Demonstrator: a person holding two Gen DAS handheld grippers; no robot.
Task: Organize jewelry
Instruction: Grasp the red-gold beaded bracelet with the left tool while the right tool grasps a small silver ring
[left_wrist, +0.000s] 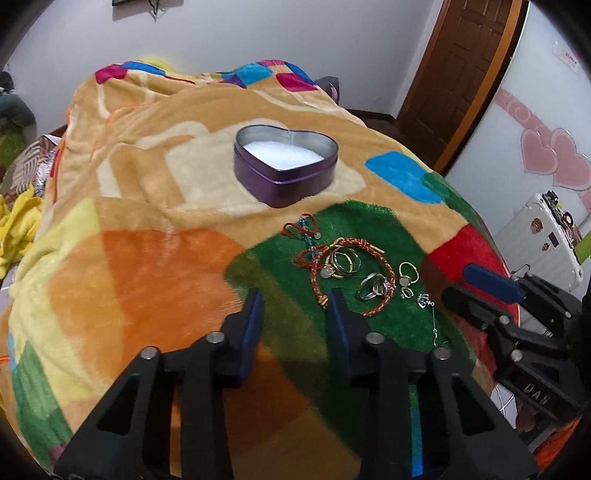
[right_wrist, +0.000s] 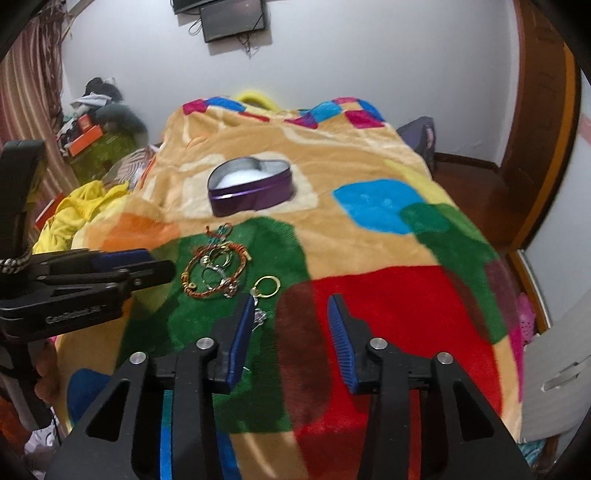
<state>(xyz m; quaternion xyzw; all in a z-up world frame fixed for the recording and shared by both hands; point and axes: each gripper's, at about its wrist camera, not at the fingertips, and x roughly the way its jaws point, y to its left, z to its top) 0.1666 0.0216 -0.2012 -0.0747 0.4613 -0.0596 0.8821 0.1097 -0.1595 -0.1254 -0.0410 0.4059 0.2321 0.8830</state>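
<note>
A purple heart-shaped tin (left_wrist: 286, 162) with white padding stands open on the blanket; it also shows in the right wrist view (right_wrist: 251, 188). Jewelry lies on the green patch in front of it: red cord bracelets (left_wrist: 347, 273), gold rings (left_wrist: 345, 260), a silver ring (left_wrist: 371, 287), a gold ring with a stone (left_wrist: 408, 275) and silver earrings (left_wrist: 424, 301). My left gripper (left_wrist: 295, 306) is open and empty, just left of the pile. My right gripper (right_wrist: 291, 314) is open and empty, right of the gold ring (right_wrist: 269, 286) and the bracelets (right_wrist: 214, 271).
A colourful plush blanket (left_wrist: 155, 229) covers the bed. A white suitcase (left_wrist: 543, 236) and a wooden door (left_wrist: 458, 74) are to the right. Yellow cloth (right_wrist: 74, 210) and clutter lie at the bed's left side. The left gripper's body (right_wrist: 85, 284) shows in the right wrist view.
</note>
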